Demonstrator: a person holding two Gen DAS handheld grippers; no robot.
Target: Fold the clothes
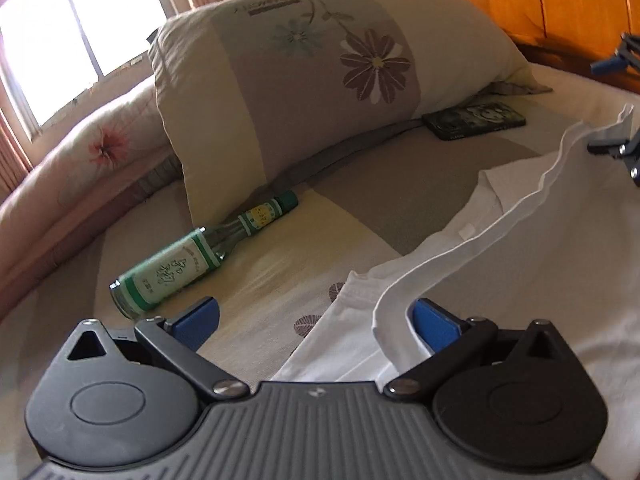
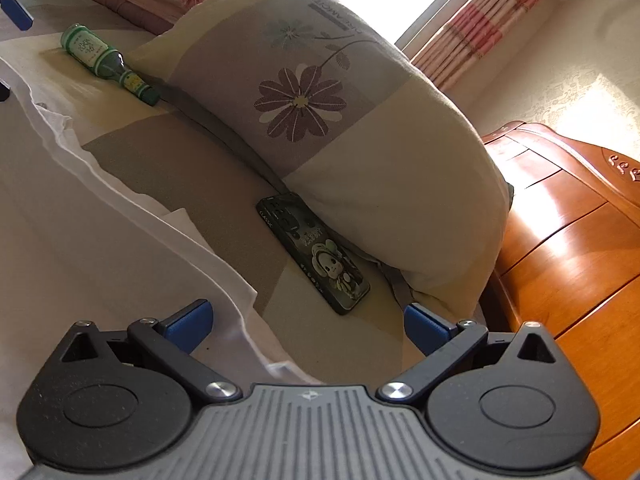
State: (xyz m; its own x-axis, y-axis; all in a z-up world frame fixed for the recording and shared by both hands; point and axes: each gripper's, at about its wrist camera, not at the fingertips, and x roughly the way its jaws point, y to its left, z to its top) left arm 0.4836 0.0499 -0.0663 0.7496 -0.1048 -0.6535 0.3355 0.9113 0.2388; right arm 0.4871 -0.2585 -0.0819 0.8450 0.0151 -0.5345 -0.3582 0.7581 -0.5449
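Observation:
A white garment lies spread on the bed, also seen in the right wrist view. Its hem is lifted off the bed in a wavy band. That band runs from the right pad of my left gripper up to my right gripper at the far right. Both grippers stand wide open. In the right wrist view the hem passes between the spread fingers of my right gripper, close to its left pad. A blue pad of the left gripper shows at the top left.
A green glass bottle lies on the bedspread beside a large flowered pillow. A dark phone lies at the pillow's foot. A rolled quilt runs along the window side. A wooden headboard stands to the right.

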